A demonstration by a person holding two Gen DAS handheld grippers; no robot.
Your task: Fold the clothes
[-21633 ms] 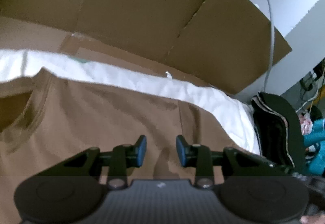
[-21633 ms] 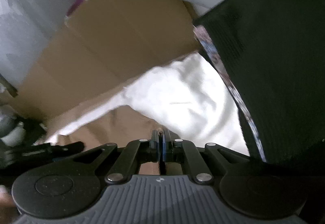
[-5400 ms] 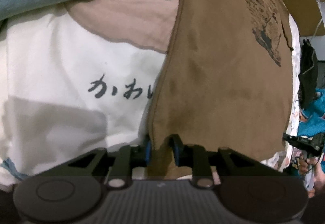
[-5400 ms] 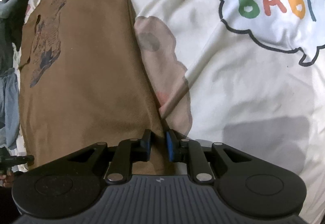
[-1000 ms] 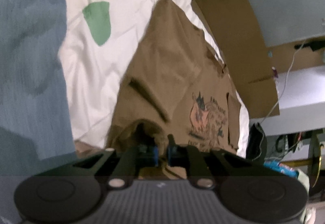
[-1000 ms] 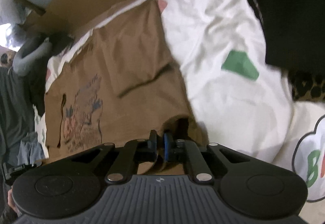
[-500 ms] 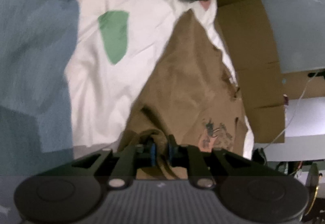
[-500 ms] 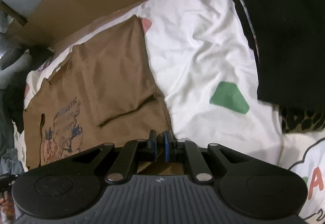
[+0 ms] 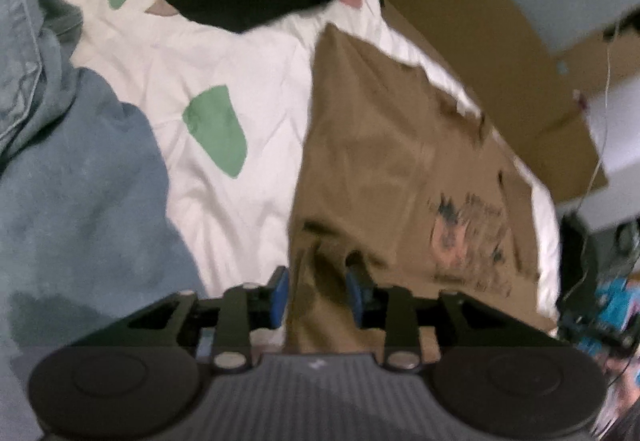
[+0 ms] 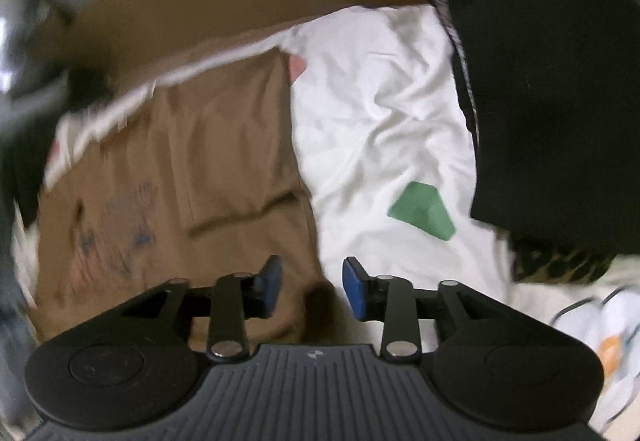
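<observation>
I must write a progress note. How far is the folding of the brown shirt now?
Done: the brown shirt lies on the white sheet with one side folded over. In hand: nothing; the left gripper and right gripper have just been opening, pads off the cloth. Left: probably further folds.

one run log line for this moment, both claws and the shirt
left claw: just opened, shirt edge between pads, unpinched | right claw: just opened, over shirt corner | brown shirt: folded lengthwise on white sheet
</observation>
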